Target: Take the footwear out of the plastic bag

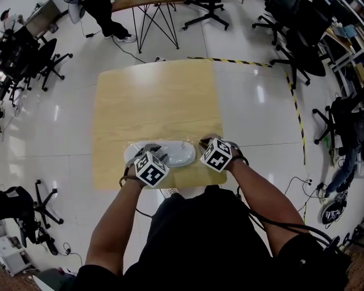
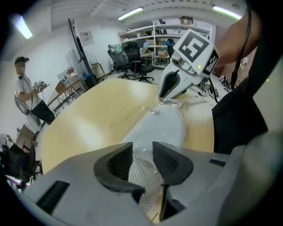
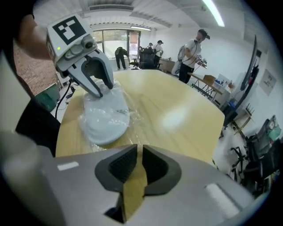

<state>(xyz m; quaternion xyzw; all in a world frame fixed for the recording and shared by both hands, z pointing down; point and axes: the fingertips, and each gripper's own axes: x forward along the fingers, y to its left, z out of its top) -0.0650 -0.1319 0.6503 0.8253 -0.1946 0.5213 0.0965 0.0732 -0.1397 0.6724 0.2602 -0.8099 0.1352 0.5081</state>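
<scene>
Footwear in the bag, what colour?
The footwear is white, seen through the clear plastic bag; the right gripper view shows it best.

Bright, even light from ceiling tubes (image 2: pixel 130 13) at the top of both gripper views; glare streaks the glossy floor (image 1: pixel 259 94) and worktop (image 3: pixel 174 118). Fisheye bending, dark corners (gripper views especially), soft foreground.

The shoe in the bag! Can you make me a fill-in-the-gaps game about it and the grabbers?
1. The footwear is ____ in colour.
2. It is inside a clear bag, which lies on a table made of ____.
3. The left gripper is over the footwear and its jaws are not shut, they are ____.

Missing words: white; wood; open.
</scene>
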